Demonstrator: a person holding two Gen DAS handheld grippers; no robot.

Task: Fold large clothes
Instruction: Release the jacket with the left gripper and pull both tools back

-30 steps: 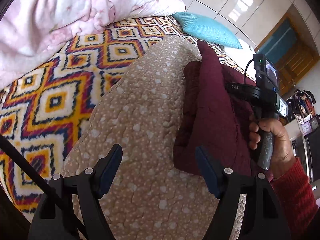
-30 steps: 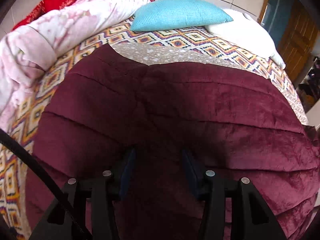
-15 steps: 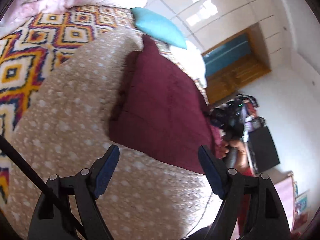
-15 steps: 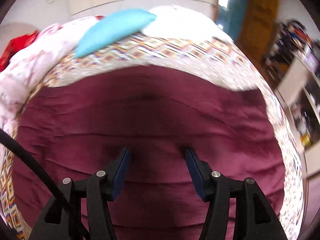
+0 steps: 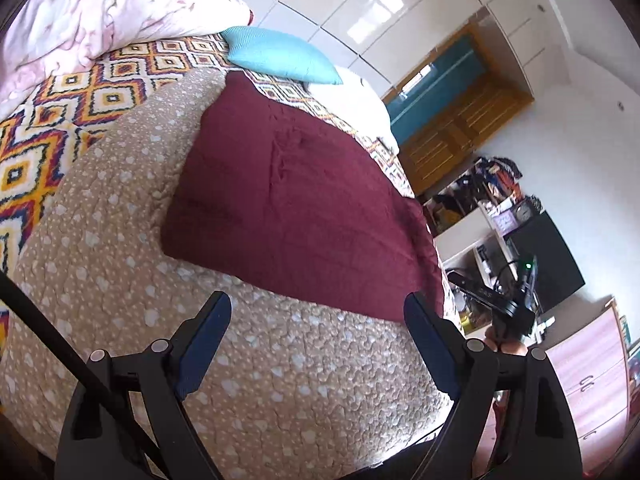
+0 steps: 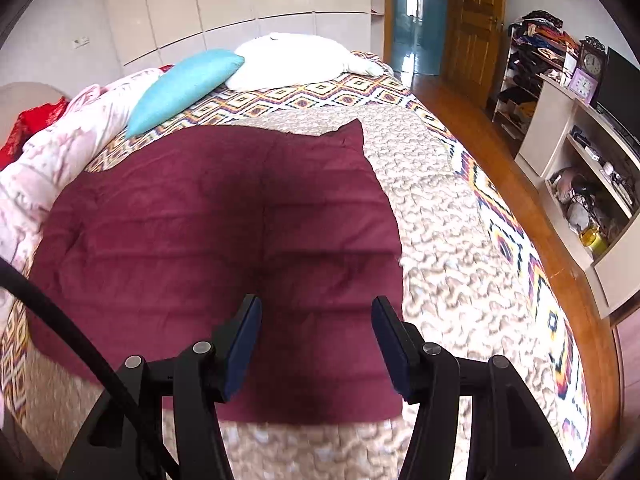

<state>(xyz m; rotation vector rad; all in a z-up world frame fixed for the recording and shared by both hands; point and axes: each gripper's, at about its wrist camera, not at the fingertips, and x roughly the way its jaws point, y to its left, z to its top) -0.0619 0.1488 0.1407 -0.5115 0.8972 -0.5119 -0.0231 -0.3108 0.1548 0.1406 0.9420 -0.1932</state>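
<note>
Left wrist view: maroon quilt [image 5: 296,208] lies folded on the beige bedspread [image 5: 120,280], flatter than earlier. Left gripper [image 5: 316,340] and right gripper [image 6: 316,340], jaws just widened, hover empty above it.

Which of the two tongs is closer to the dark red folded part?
Right. The right tongs hang open above the maroon flap; the left tongs, also open, hang over the beige spotted side beside it.

quilt [image 6: 224,240] on bedspread [image 6: 460,220] | pillows [image 6: 180,88] behind quilt, at far end
</note>
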